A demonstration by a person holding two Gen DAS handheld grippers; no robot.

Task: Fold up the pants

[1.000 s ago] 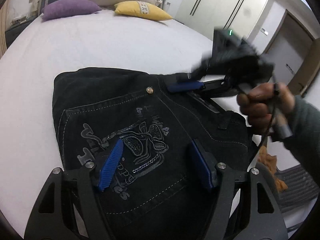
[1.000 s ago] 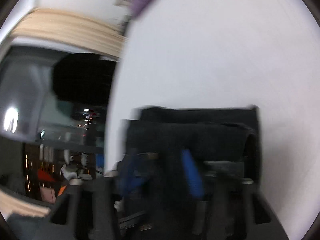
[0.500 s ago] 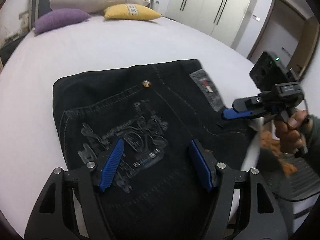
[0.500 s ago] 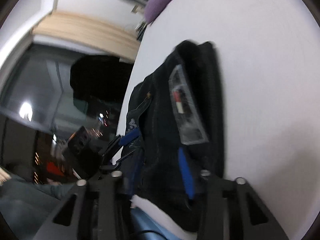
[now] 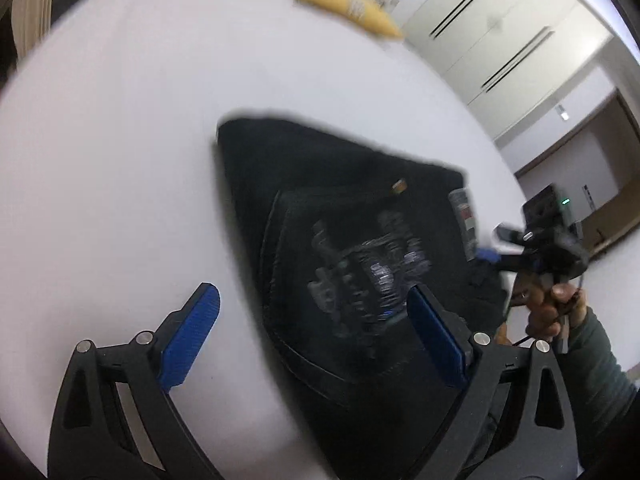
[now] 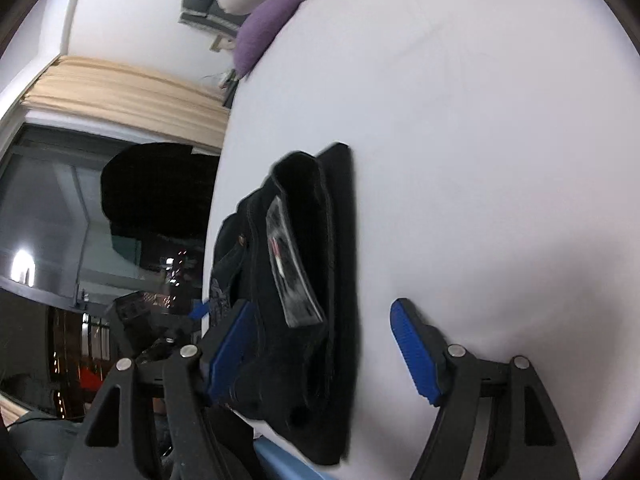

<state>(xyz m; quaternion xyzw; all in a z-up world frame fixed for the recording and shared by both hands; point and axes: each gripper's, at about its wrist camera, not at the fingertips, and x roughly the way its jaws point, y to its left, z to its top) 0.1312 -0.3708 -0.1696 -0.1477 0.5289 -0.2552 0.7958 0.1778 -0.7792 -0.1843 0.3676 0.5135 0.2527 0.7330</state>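
1. Both my grippers are spread wide with nothing between the pads. The left gripper (image 5: 312, 340) hovers over the near edge of the pants (image 5: 352, 248); its right pad sits over the dark cloth, its left pad over bare bed (image 5: 120, 152).
2. The right gripper (image 6: 324, 344) sits at the bundle's end, one pad by the stacked layers, the other over white sheet at 3 o'clock.
3. I read the fold as nearly done: the pants (image 6: 316, 280) lie as a compact black packet, several layers thick.
4. To finish well I'd press or square the loose edges rather than grab; the top flap at 12 o'clock in the right view curls up and wants flattening.
5. If I pinch, I'd take all the layers at once so the stack doesn't shear.
6. The look: black denim, a pale stitched design on the back pocket, a brass rivet, a clear size sticker (image 6: 292, 268) along the waistband.
7. They lie near the bed's edge, well apart from the pillows (image 6: 268, 24) at 11 o'clock.
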